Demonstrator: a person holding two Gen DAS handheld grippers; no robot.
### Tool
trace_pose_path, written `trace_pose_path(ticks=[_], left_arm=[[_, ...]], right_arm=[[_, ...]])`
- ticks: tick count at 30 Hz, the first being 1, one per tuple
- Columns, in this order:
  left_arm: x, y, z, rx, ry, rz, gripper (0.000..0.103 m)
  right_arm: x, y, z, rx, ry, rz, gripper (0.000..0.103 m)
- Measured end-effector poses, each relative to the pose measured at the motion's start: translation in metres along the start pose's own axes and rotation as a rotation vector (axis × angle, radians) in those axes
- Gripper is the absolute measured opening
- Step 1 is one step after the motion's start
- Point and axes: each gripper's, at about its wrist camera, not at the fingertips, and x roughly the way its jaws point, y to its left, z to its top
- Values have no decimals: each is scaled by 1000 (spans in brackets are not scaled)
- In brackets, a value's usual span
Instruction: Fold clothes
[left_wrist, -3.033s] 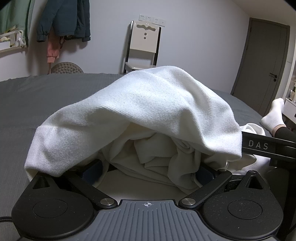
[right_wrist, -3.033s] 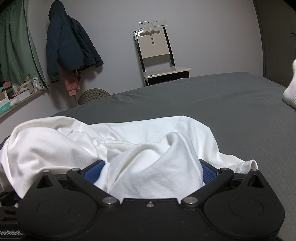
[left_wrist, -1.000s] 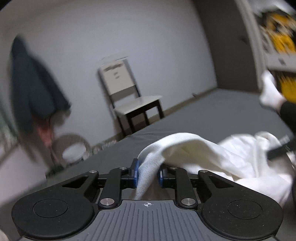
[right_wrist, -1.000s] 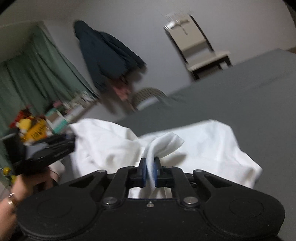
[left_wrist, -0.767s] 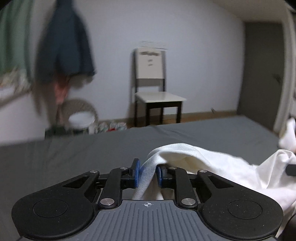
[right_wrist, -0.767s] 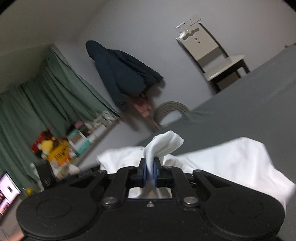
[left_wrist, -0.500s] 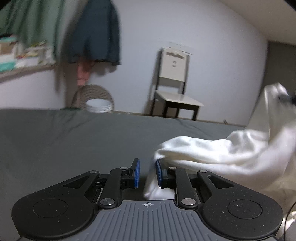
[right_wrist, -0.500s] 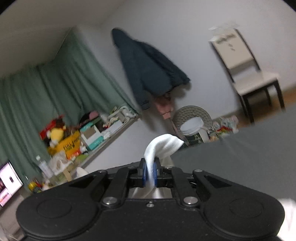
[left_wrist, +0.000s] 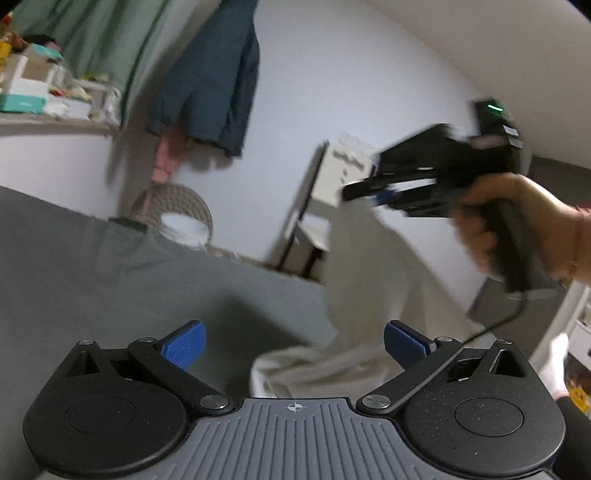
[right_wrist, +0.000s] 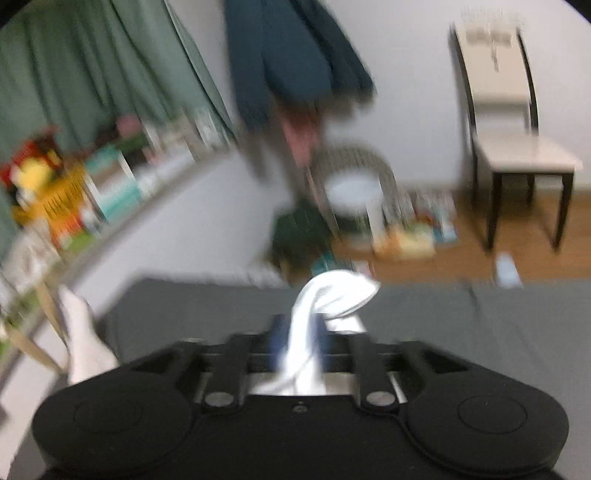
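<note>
A white garment (left_wrist: 369, 280) hangs in the air over the grey bed (left_wrist: 110, 280), blurred by motion in the left wrist view. It droops from my right gripper (left_wrist: 373, 194), which a hand holds high at the upper right. In the right wrist view, that right gripper (right_wrist: 298, 332) is shut on a bunched fold of the white garment (right_wrist: 332, 291). My left gripper (left_wrist: 293, 341) stands open low over the bed, its blue pads (left_wrist: 184, 343) wide apart, with the garment's lower hem (left_wrist: 295, 365) lying just beyond them, untouched.
A dark jacket (left_wrist: 218, 81) hangs on the wall, with a wicker basket (left_wrist: 177, 214) below. A pale chair (right_wrist: 506, 133) stands on the wooden floor past the bed's end. A cluttered shelf (right_wrist: 85, 192) lines the left wall. A white-socked foot (left_wrist: 557, 365) rests at the right.
My left gripper has opened and let go of the garment. The right gripper has lifted high with its fold, so the garment now hangs from it.
</note>
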Motion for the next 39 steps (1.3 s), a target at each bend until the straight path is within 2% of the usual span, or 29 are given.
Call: trace_pose_path(ticks=[1, 3, 6, 8, 10, 13, 17, 19, 22, 23, 24, 27, 31, 34, 39], left_arm=[[3, -1, -1, 17, 33, 0, 103], [5, -4, -4, 44, 70, 9, 103], [5, -6, -8, 58, 128, 12, 103], [9, -9, -11, 67, 170, 4, 103], [10, -14, -13, 77, 205, 13, 103], [17, -15, -18, 88, 245, 48, 103], [19, -18, -21, 70, 286, 47, 103], [19, -19, -22, 63, 298, 32, 103], [24, -22, -24, 51, 323, 20, 103], [26, -21, -26, 48, 333, 23, 103], [29, -21, -28, 45, 341, 27, 103], [31, -19, -29, 22, 347, 36, 103], [30, -19, -25, 8, 343, 32, 103], [29, -24, -22, 19, 332, 15, 103], [30, -33, -25, 49, 350, 3, 103]], right_arm=[[3, 1, -2, -15, 13, -20, 55], [-9, -3, -11, -62, 2, -9, 56], [-46, -16, -29, -108, -17, 20, 57], [-79, -23, -53, -140, -13, 30, 57], [-103, -27, -79, -184, 31, 3, 57], [-128, -24, -134, -255, 128, -56, 52], [-143, -16, -199, -189, 103, -82, 50], [-135, -13, -216, -126, 81, -93, 37], [-111, -11, -223, -73, 64, -113, 28], [-103, -13, -222, -77, 61, -133, 21], [-96, -14, -222, -82, 58, -154, 3], [-105, -34, -210, -57, -19, -214, 2], [-133, -72, -159, -118, -92, -365, 2], [-137, -105, -105, -144, -93, -456, 2], [-111, -160, -25, -109, -58, -629, 2]])
